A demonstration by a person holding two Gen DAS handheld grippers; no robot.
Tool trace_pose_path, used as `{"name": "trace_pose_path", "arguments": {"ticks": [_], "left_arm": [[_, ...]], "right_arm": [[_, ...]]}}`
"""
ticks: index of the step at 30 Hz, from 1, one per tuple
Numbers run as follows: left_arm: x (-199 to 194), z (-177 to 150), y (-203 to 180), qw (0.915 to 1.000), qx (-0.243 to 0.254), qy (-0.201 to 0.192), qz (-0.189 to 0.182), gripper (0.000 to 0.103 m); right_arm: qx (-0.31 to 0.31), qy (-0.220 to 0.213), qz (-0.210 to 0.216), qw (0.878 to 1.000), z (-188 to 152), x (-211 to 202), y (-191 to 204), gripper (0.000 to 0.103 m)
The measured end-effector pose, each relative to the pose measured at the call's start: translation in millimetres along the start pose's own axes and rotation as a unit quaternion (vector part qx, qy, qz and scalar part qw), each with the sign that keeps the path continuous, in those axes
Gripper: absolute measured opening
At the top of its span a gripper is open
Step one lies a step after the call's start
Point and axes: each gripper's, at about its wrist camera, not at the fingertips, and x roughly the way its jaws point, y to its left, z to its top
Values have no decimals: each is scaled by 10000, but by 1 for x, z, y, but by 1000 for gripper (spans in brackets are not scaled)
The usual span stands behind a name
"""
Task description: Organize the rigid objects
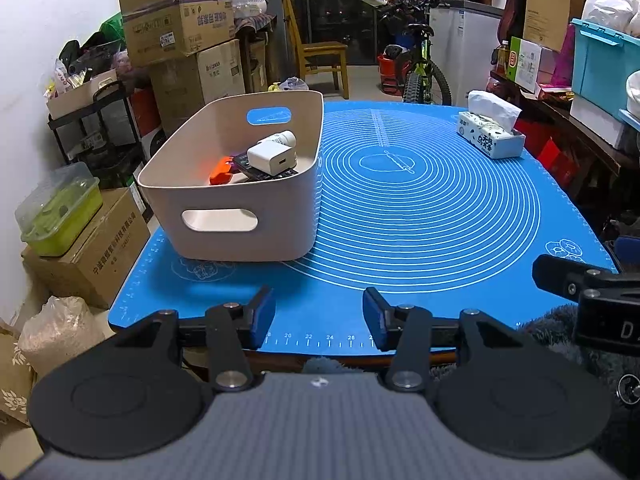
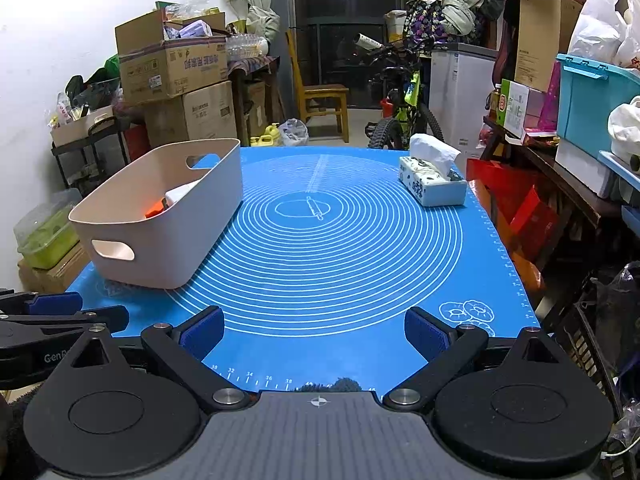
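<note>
Rigid objects lie gathered inside the beige bin (image 1: 236,184), which stands on the left part of the blue baking mat (image 1: 420,208). Left gripper (image 1: 319,318) hovers over the mat's near edge, in front of the bin, fingers spread with nothing between them; right gripper (image 2: 314,330) likewise hangs at the near edge, to the right of the bin, fingers spread wider and empty. Left wrist view looks down into the bin and shows a white charger cube (image 1: 272,158), a white bottle (image 1: 282,139) behind it, an orange item (image 1: 221,173) and a dark flat item (image 1: 250,168) beneath the charger. Right wrist view shows only an orange tip (image 2: 154,210) and a white edge over the bin's wall. Tissue pack (image 1: 492,136) sits at the mat's far right corner, well apart from the bin; its Chinese print is not legible. Ruler numerals 20, 22, 24, 26 read along the mat's near edge in the left view. Cardboard boxes (image 1: 176,24) behind the bin carry Chinese lettering.
</note>
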Motion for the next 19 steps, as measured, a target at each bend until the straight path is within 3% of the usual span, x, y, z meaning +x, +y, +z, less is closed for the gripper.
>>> {"name": "trace_pose_path", "arguments": {"ticks": [19], "left_arm": [[0,1,-1,10000,-22,-2,4,50]], "right_arm": [[-25,-3,-5,10000,0,-1,-2,97]]}}
